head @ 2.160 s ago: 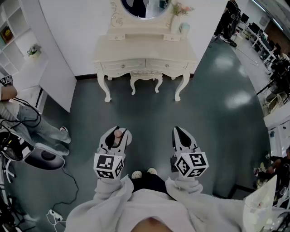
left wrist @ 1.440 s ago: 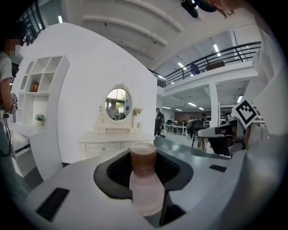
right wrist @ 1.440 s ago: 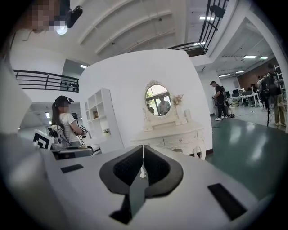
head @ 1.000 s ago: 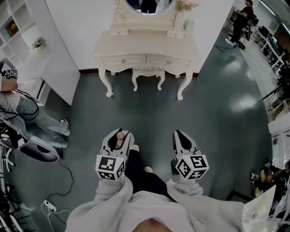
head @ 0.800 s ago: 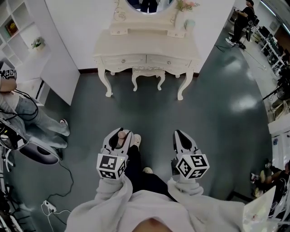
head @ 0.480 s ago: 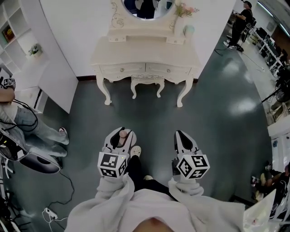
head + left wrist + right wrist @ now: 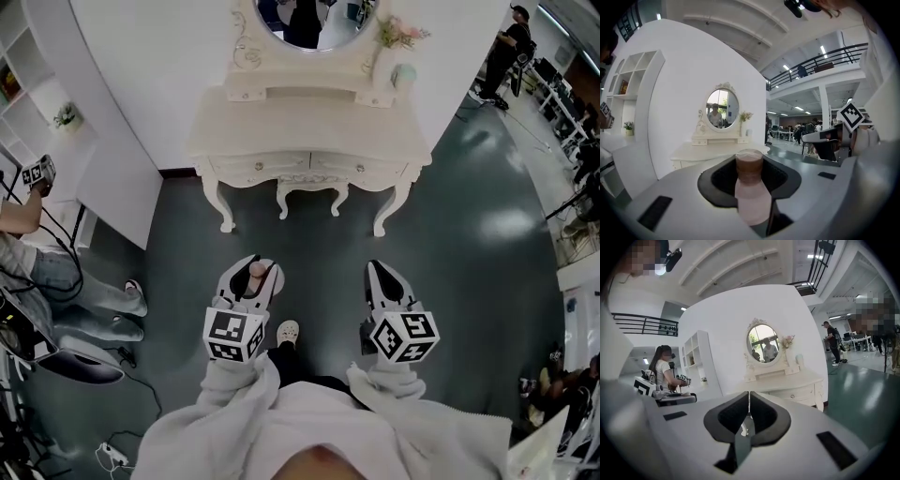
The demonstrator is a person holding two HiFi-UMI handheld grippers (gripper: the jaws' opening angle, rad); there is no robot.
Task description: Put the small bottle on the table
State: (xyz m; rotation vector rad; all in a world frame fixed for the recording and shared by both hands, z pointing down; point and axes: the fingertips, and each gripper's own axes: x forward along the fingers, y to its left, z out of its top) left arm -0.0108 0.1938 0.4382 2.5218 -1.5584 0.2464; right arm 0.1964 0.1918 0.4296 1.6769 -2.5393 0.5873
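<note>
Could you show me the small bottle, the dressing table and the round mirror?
small bottle [image 7: 750, 190]: left gripper view, its pale body.
dressing table [image 7: 309, 127]: head view, bare tabletop.
round mirror [image 7: 314, 19]: head view, the glass.

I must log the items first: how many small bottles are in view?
1. The small bottle is clamped upright in the left hand-held gripper, short of the dressing table. The small things beside the mirror are too small to identify.

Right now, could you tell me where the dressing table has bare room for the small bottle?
The table top is bare from front edge to the raised shelf under the mirror. Only the shelf's right end is crowded, by a flower vase and cup.
</note>
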